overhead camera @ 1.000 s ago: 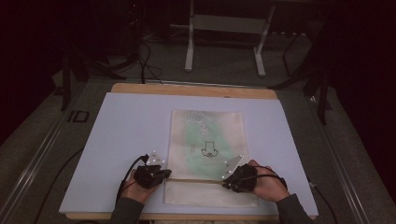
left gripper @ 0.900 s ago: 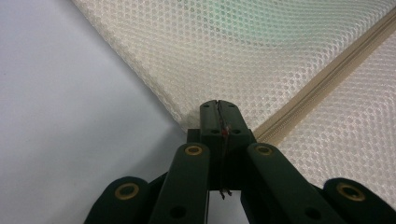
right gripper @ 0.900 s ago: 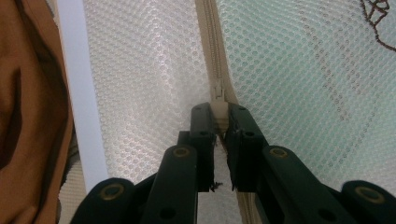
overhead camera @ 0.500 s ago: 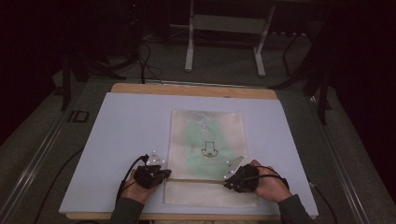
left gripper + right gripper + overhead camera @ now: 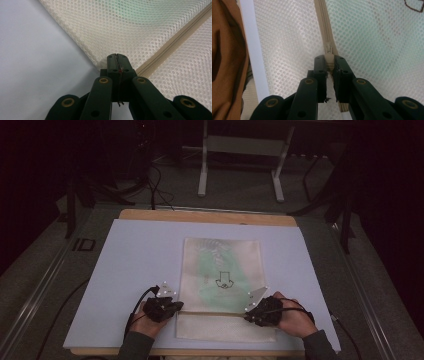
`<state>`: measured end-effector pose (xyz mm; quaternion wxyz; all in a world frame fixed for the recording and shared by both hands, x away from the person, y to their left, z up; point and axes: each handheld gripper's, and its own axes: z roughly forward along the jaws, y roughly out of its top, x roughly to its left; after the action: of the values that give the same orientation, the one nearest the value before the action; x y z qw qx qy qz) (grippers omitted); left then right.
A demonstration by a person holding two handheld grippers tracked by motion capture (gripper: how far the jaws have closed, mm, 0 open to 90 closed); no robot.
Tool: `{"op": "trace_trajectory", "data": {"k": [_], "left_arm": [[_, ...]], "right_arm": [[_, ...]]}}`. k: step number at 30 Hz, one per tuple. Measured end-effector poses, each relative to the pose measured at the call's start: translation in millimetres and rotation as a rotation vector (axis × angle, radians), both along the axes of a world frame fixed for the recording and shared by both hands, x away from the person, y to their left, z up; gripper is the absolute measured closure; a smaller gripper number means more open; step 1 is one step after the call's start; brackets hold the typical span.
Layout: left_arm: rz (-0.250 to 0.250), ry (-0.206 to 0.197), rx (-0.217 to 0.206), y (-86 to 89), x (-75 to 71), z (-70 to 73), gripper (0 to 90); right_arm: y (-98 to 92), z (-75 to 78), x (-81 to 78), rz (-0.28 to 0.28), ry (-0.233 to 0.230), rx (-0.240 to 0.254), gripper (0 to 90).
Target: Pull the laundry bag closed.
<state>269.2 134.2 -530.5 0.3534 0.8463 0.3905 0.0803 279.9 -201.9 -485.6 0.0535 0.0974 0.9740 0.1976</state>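
A cream mesh bag (image 5: 222, 270) with green contents and a small dark drawing lies flat on the white board (image 5: 140, 250). A beige zipper (image 5: 172, 42) runs across the bag near its front end. My left gripper (image 5: 177, 307) (image 5: 117, 57) is shut on the bag's edge at the zipper's left end. My right gripper (image 5: 248, 316) (image 5: 329, 60) sits at the zipper's right end. Its jaws are shut on the zipper pull (image 5: 328, 48), which sticks out just past the tips. A hand holds each gripper low over the board.
The board rests on a wooden table (image 5: 200, 215) whose far edge shows. Behind the table stand metal frame legs (image 5: 202, 170) and dark cables on the floor. A brown folded surface (image 5: 224, 50) lies past the board's edge in the right gripper view.
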Motion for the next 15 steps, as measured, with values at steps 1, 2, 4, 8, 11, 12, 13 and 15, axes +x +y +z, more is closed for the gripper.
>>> {"op": "trace_trajectory", "data": {"k": [1,2,4,8,11,12,13,15], "left_arm": [[0.000,0.000,0.000,0.0,0.0,0.0,89.6],[0.000,0.000,0.000,0.0,0.0,0.0,89.6],[0.000,0.000,0.000,0.0,0.0,0.0,89.6],[0.000,0.000,0.000,0.0,0.0,0.0,89.5],[0.000,0.000,0.001,0.0,0.0,0.0,89.6],[0.000,0.000,0.001,0.0,0.0,0.0,89.6],[-0.001,0.000,0.002,0.0,0.0,0.1,89.6],[-0.001,0.000,0.002,0.1,0.0,0.1,89.6]], "right_arm": [[-1.1,0.4,-0.1,-0.001,0.003,0.006,82.2],[-1.5,0.5,-0.3,-0.003,0.004,0.009,82.2],[-1.5,0.5,-0.3,-0.002,0.003,0.010,82.2],[-2.0,0.4,0.1,0.000,0.002,0.012,82.2],[-2.7,0.4,0.2,0.001,0.000,0.007,82.2],[-3.2,0.7,0.2,-0.001,0.003,0.009,82.1],[-3.8,0.8,0.1,-0.002,0.001,0.014,82.1],[-5.2,0.4,0.1,-0.006,-0.002,0.011,82.2]]}}
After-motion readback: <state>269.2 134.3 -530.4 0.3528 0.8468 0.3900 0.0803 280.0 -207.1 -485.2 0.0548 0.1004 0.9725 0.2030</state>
